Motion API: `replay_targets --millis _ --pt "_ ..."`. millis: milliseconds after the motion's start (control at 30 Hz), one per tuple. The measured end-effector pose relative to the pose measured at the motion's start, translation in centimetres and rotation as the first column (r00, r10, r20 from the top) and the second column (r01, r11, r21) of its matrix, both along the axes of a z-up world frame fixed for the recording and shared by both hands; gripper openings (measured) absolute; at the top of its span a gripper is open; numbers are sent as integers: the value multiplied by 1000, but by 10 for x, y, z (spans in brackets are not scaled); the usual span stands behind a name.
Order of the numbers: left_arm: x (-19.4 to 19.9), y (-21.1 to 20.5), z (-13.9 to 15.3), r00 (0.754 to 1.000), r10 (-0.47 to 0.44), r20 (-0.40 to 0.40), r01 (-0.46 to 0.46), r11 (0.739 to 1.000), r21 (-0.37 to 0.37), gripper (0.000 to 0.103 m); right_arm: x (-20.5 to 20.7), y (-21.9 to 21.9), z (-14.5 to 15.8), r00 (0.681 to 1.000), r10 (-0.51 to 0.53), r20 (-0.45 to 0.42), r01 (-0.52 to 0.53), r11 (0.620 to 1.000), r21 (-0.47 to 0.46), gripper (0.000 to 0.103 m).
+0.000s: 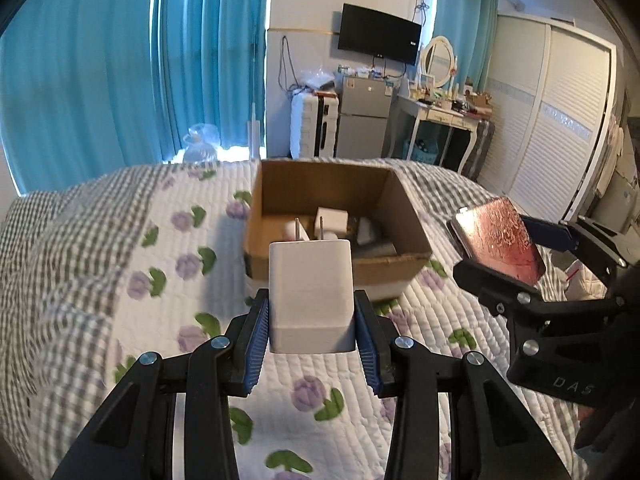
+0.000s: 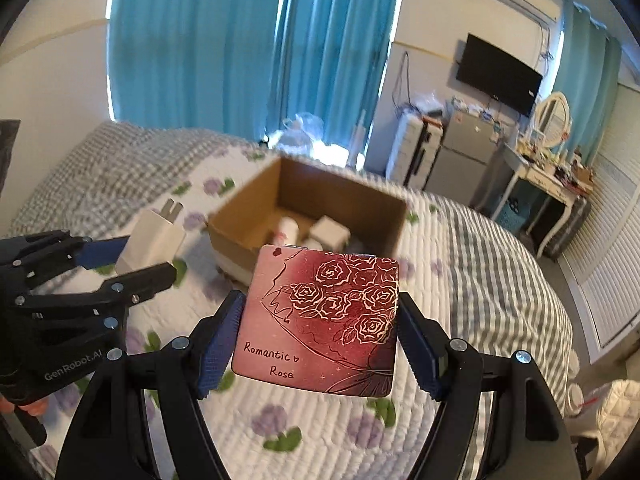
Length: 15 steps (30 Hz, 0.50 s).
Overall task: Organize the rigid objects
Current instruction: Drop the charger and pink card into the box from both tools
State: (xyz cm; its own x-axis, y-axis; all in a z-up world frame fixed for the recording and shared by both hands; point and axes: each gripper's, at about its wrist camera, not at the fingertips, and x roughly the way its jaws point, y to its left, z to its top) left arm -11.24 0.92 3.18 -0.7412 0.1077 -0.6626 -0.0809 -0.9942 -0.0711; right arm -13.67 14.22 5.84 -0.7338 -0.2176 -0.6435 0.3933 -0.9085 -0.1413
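Above the quilted bed [image 1: 168, 264], the left gripper [image 1: 312, 320] clamps a white wall charger [image 1: 311, 296], prongs aimed at the open cardboard box [image 1: 404, 216] just ahead, while the right gripper [image 2: 320, 336] pinches a flat red rose-printed compact mirror [image 2: 320, 320] short of the box's near rim.

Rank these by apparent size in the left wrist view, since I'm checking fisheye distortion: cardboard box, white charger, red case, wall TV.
1. cardboard box
2. white charger, enlarged by nearness
3. and 4. red case and wall TV look alike; unranked.
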Motion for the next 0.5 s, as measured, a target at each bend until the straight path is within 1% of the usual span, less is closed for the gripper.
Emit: replay_targets --millis 100,200,300,400,500 --pt "-13 -9 12 1000 2 -7 -2 1000 -2 41 -15 -8 14 1000 19 -16 -19 999 -28 74" --pt "-34 -14 22 1000 -1 -19 1 1000 -21 41 -38 -14 25 999 20 -42 -22 999 -40 74" --pt "-62 -12 28 999 -25 -29 24 999 -37 41 -62 -15 29 998 13 -60 -16 999 -50 74" --pt "-95 -6 25 999 -48 -19 47 998 -50 41 -91 -13 29 998 -6 -66 3 998 -55 74" --pt "-135 2 11 999 -52 11 53 996 -74 41 -120 -10 25 998 -23 -61 19 998 -63 74"
